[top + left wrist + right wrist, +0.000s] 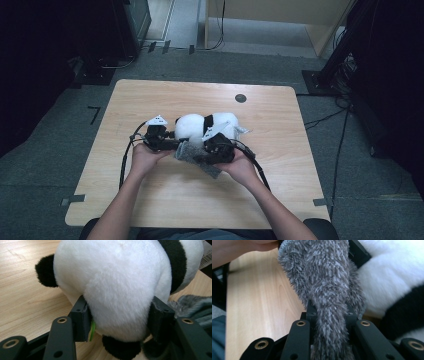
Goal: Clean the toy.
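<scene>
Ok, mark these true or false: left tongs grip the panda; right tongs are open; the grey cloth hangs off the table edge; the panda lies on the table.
1. The left tongs grip the toy panda. True: their jaws press its white plush on both sides.
2. The right tongs are open and hold nothing. False: they are shut on the fuzzy grey cloth.
3. The cloth hangs off the table edge. False: it sits beside the panda, well inside the edge.
4. The panda lies on the table. True.

High view overhead, gripper views close, sharing panda [205, 126]
</scene>
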`<state>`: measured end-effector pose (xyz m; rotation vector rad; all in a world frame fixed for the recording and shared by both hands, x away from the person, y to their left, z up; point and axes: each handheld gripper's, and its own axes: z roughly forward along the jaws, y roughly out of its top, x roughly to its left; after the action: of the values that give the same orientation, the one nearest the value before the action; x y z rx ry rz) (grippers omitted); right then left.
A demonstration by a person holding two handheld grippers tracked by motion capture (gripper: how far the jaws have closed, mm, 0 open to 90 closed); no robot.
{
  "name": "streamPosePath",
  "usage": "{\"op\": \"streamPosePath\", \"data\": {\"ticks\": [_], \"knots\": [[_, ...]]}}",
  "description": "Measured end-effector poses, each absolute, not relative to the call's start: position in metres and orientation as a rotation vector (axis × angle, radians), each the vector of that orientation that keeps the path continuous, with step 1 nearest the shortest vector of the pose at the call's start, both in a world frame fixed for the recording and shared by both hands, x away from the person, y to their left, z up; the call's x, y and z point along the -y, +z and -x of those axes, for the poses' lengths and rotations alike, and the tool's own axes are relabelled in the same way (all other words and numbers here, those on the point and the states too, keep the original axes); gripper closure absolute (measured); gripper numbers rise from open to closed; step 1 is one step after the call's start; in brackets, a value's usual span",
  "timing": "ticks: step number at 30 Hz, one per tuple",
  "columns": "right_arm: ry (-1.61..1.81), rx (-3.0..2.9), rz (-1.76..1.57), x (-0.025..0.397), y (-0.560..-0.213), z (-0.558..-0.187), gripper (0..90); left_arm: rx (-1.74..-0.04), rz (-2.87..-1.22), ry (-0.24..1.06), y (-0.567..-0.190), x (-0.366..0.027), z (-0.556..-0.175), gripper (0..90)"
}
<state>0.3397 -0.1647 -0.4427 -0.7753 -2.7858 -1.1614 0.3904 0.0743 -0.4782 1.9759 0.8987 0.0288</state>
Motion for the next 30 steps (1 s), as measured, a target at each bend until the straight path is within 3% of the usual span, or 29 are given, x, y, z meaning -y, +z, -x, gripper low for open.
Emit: {"op": "streamPosePath", "data": {"ticks": [12, 30], "knots": [[-1.171, 2.834, 0.918, 0.154, -0.451, -0.35, 75.7, -0.9, -1.99, 0.046, -0.478, -0.074, -0.389, 44.5], [-1.196, 2.831, 1.037, 0.198, -0.447, -0.346, 75.1, -0.902, -1.991, 0.046, -0.479, -0.074, -0.388, 44.3]]}}
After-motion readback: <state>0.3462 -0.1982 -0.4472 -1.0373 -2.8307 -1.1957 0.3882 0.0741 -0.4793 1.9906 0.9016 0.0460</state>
